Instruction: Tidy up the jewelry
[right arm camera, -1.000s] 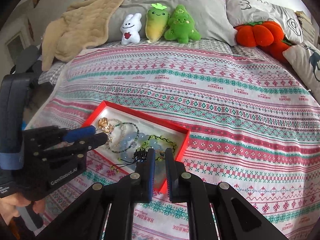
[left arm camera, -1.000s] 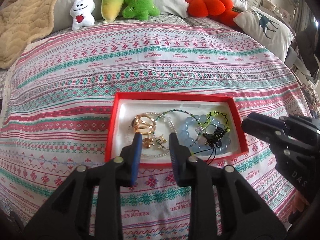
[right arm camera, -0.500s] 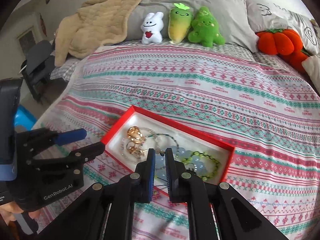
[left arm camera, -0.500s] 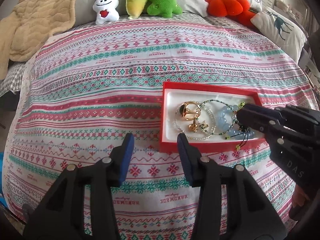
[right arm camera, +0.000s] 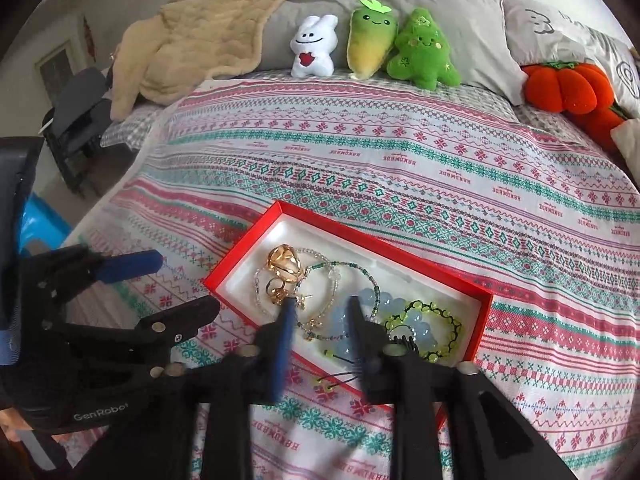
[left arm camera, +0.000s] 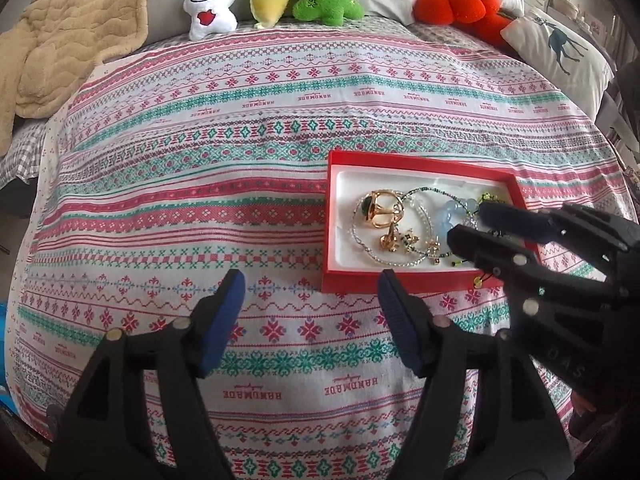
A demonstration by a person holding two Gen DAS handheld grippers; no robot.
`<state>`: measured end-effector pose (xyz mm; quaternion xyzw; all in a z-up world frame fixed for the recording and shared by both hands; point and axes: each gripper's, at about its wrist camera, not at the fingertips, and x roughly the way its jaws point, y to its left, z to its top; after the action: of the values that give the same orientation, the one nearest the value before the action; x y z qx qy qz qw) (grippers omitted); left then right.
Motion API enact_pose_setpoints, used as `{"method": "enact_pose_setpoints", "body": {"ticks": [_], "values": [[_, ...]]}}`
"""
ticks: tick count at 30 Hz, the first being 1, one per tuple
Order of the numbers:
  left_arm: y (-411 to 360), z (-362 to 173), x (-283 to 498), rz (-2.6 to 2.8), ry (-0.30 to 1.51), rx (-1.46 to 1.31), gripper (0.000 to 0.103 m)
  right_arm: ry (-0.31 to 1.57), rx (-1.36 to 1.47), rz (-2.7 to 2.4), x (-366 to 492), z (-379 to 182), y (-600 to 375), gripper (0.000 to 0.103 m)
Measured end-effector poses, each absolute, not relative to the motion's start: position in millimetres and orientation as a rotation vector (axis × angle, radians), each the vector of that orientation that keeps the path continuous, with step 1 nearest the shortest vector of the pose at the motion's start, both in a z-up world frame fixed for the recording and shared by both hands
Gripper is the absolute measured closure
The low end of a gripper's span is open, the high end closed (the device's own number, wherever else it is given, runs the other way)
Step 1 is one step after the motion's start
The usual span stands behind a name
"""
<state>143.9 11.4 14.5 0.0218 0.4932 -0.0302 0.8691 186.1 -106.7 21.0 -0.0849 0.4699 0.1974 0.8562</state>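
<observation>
We see the red tray (left arm camera: 332, 220) lying flat on the patterned bedspread (left arm camera: 240, 128), a shallow rectangle with a white lining. In the left wrist view its long axis runs across the frame, left to right, with the far right corner tipped slightly away; in the right wrist view the same axis runs diagonally, from upper left down to lower right. It sits toward the near side of the bed, well apart from the plush toys (right arm camera: 368, 48) lined up at the pillows.

Inside the tray we make out a tangle of jewelry: a gold ring with a dark green stone (left arm camera: 376, 208) at the left end, small gold charms (left arm camera: 400, 240) just beside it, a clear bead strand (right arm camera: 332, 276) looping around them, a pale blue bead bracelet (right arm camera: 384, 312) and a yellow-green beaded bracelet (right arm camera: 436, 320) toward the right end. Thin black cords trail over the near rim.

Our left gripper (left arm camera: 310, 304) hangs above the bedspread just left of the tray's near left corner, its fingers spread wide and holding nothing. Our right gripper (right arm camera: 320, 320) reaches over the tray's near edge, fingers apart above the beads, with nothing between them
</observation>
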Motion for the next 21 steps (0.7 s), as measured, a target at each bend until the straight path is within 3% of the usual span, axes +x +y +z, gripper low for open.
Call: {"method": "enact_pose_setpoints", "body": {"ticks": [1, 8, 15, 17, 19, 21], "values": [[12.0, 14.1, 144.5, -0.059, 1.033, 0.047, 0.032, 0.976, -0.179, 0.4, 185.1, 23.3, -108.5, 0.051], [15.7, 15.2, 140.8, -0.045, 1.064, 0.036, 0.025, 0.952, -0.156, 0.369, 173.8, 45.0, -125.2, 0.049], [20.1, 20.8, 128.9, -0.017, 1.093, 0.03, 0.018, 0.976, -0.117, 0.278, 160.7, 58.5, -148.8, 0.019], [20.3, 24.4, 123.1, -0.007, 1.099, 0.029, 0.014, 0.981, -0.106, 0.258, 155.8, 62.7, -153.9, 0.017], [19.4, 28.5, 117.0, 0.005, 1.091, 0.033, 0.003, 0.997, -0.097, 0.239, 150.0, 66.3, -158.0, 0.006], [16.8, 31.1, 110.4, 0.019, 1.084, 0.044, 0.001, 1.011, -0.092, 0.208, 144.1, 68.4, -162.5, 0.0]]}}
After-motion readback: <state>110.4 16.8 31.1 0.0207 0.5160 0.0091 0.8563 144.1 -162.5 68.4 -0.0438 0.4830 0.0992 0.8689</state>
